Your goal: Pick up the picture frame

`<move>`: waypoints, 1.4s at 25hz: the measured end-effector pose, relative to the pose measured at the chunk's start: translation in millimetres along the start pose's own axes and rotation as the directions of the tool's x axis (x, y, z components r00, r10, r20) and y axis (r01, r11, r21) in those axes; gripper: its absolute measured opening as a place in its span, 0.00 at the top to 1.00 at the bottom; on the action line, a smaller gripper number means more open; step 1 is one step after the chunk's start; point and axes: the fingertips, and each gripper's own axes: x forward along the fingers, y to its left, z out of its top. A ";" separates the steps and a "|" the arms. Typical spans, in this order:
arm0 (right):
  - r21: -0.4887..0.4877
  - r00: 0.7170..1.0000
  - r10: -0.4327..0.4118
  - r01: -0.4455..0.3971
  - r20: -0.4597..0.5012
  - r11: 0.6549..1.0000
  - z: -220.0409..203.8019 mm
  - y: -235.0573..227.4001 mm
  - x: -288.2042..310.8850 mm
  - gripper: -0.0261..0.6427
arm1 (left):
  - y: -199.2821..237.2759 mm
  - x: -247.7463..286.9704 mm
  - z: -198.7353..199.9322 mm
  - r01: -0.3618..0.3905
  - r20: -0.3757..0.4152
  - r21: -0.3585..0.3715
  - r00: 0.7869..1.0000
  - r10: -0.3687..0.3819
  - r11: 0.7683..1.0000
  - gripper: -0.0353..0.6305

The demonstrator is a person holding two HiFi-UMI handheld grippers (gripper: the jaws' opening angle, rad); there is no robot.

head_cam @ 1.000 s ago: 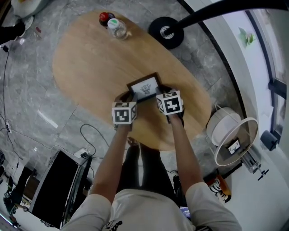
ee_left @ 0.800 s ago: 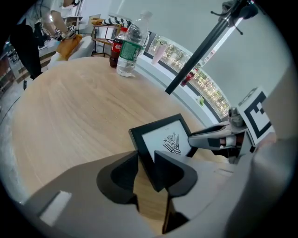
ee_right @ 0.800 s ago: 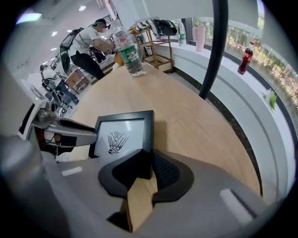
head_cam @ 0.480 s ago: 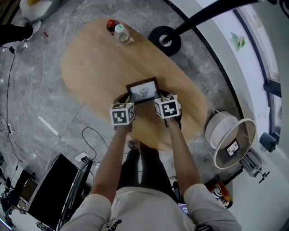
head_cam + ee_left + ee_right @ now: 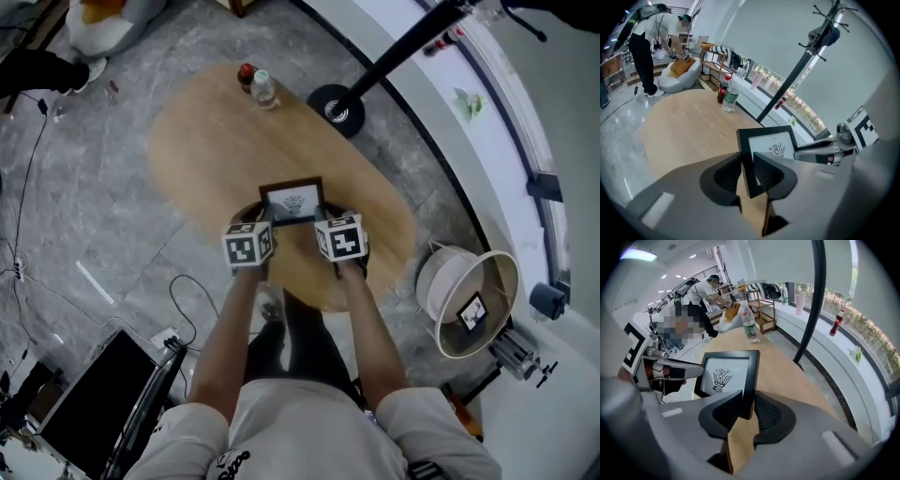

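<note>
Our left gripper [image 5: 747, 165] clamps the left edge of the picture frame [image 5: 293, 201], its jaws having just been closing, the black moulding pinched between the two dark pads. Our right gripper [image 5: 749, 401] has the frame's right edge between its jaws. They have just opened a little, yet both pads sit against the moulding. So we hold the frame from both sides, one gripper on each edge, with the marker cubes facing up towards our head.

The frame is black with a white sheet inside that bears a small dark drawing. It hangs between the grippers over the near part of the oval wooden table [image 5: 206, 141], and in both gripper views its lower corner appears clear of the wood. Its picture side faces back towards us.

At the far end of the table a clear bottle [image 5: 263, 88] stands just beside a darker bottle with a red cap [image 5: 247, 75]. Off the table's far right edge, a round black base [image 5: 337, 110] sits on the grey floor with a dark pole rising from it.
</note>
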 end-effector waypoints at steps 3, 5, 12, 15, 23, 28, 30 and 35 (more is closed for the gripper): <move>-0.029 0.999 0.002 -0.001 0.036 1.000 4.2 15.5 -25.0 0.83 | -5.6 -28.4 4.0 0.001 0.039 0.003 0.999 -0.001 1.000 0.82; -0.045 0.998 0.003 0.000 0.060 0.999 5.9 25.8 -40.6 0.83 | -9.3 -48.0 5.3 -0.001 0.068 0.006 0.998 0.001 1.000 0.82; -0.064 0.989 -0.007 0.016 0.146 0.998 1.1 65.5 -90.1 0.84 | -20.8 -119.1 6.0 -0.025 0.168 0.044 0.986 0.017 0.999 0.82; -0.066 0.982 -0.012 0.025 0.190 0.998 0.8 85.0 -113.8 0.84 | -24.3 -151.1 7.5 -0.038 0.208 0.061 0.978 0.025 0.997 0.82; -0.112 0.950 -0.005 0.042 0.311 0.993 -3.2 131.0 -182.3 0.84 | -42.9 -236.4 5.1 -0.065 0.323 0.115 0.946 0.024 0.991 0.82; -0.142 0.924 -0.002 0.061 0.383 0.988 -4.2 158.1 -229.1 0.84 | -55.9 -288.2 4.5 -0.074 0.395 0.149 0.919 0.009 0.986 0.82; -0.142 0.913 -0.006 0.070 0.408 0.987 -6.3 165.7 -247.2 0.84 | -64.2 -307.3 4.9 -0.080 0.422 0.165 0.906 0.003 0.983 0.82; -0.145 0.885 -0.002 0.079 0.466 0.986 -9.2 187.1 -285.9 0.84 | -78.6 -353.6 5.3 -0.096 0.483 0.199 0.876 -0.013 0.975 0.82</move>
